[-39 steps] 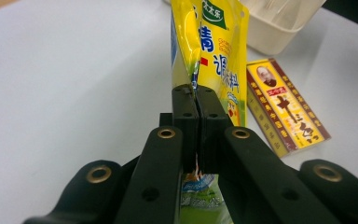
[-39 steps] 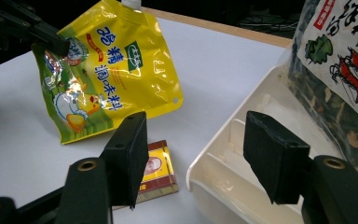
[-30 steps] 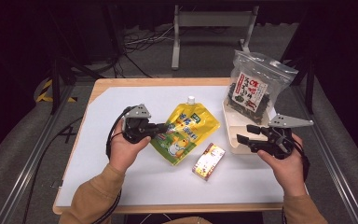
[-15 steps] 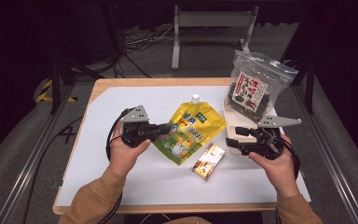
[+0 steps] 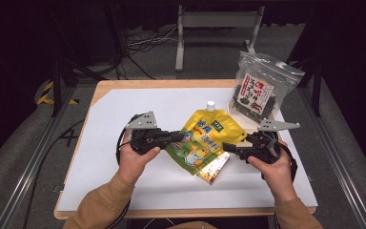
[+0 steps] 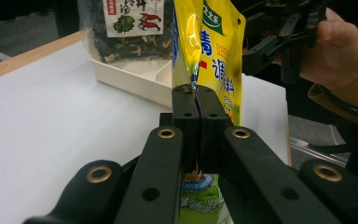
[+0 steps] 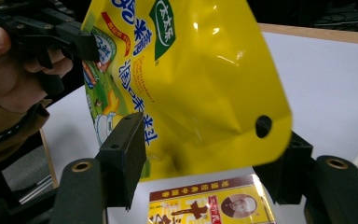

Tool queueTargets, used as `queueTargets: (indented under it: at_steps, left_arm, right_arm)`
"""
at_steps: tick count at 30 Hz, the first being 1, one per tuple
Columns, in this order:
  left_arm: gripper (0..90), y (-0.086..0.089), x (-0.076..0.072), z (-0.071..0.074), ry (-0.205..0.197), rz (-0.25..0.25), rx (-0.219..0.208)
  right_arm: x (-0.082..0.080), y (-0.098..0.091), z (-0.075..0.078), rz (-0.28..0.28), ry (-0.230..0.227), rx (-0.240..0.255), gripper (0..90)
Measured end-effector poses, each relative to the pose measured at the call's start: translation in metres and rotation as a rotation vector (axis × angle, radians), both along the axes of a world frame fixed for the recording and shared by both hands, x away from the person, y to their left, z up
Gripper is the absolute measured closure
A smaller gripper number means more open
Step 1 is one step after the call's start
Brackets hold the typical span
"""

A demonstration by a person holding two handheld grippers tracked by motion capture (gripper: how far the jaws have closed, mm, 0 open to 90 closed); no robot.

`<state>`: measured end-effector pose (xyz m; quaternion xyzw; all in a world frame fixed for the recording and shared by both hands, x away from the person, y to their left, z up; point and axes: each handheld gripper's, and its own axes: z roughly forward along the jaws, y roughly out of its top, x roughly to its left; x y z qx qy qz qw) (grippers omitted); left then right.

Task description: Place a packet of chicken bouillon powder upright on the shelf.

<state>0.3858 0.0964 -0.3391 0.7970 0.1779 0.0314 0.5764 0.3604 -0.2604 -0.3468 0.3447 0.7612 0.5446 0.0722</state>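
Here, risks run from the biggest thing down.

Tabletop (image 5: 124, 181): its white sheet carries everything. The person's forearms come in at 6 o'clock, so anything dropped lands close to the near edge.

Seaweed bag (image 5: 259, 90): stands upright at 2 o'clock in the white tray (image 6: 135, 86), just behind the pouch. A swing of the pouch toward 1 o'clock could tip it, since it looks top-heavy.

Yellow pouch (image 5: 209, 138): at the centre, lifted and tilted, white cap (image 5: 210, 104) toward 12 o'clock. It hangs from one edge alone, so it may sag, twist or slide out.

Left gripper (image 6: 196, 100): jaws clamped tight on the pouch's 9 o'clock edge. The film is slick and thin there, and a tug from the other side could pull it free.

Right gripper (image 7: 205, 154): jaws stand wide around the pouch's lower corner at 4 o'clock, pads not pressing it. Having just narrowed a little, they may catch only the curled corner, or close on nothing if the pouch swings.

Small packet (image 5: 214, 167): lies flat at 5 o'clock, just under the pouch and the right jaws. A low approach could nudge it or pinch it along with the pouch.
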Motion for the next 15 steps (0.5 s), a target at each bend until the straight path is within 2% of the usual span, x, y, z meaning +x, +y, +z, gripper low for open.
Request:
queueTargets:
  at_steps: [5, 8, 10, 11, 12, 14, 15]
  left_arm:
    - [88.6, -0.0012, -0.0012, -0.0011, 0.009, -0.013, -0.024]
    - [88.5, -0.0026, -0.002, -0.0015, 0.013, -0.024, -0.028]
    - [88.5, -0.0036, -0.0027, -0.002, 0.001, -0.026, -0.033]
    - [88.5, -0.0044, -0.0032, -0.0021, 0.004, -0.03, -0.032]
    - [88.3, -0.0051, -0.0037, -0.0026, -0.002, -0.026, -0.032]
    - [88.1, -0.0059, -0.0045, -0.0033, -0.018, -0.02, -0.033]
    - [88.1, -0.0059, -0.0043, -0.0033, -0.02, -0.022, -0.034]
  right_arm:
    - [0.0006, 0.0048, -0.0015, 0.031, 0.003, 0.038, 42.7]
    - [0.001, 0.0077, -0.0015, 0.06, -0.004, 0.039, 47.6]
    - [0.0011, 0.0081, -0.0016, 0.082, -0.001, 0.049, 58.1]
    - [0.0011, 0.0081, -0.0016, 0.082, -0.001, 0.049, 58.1]
    - [0.0006, 0.0078, -0.0009, 0.107, -0.003, 0.056, 71.1]
    - [0.0003, 0.0068, 0.0001, 0.121, 0.003, 0.069, 78.3]
    - [0.0003, 0.0068, 0.0001, 0.121, 0.003, 0.069, 78.3]
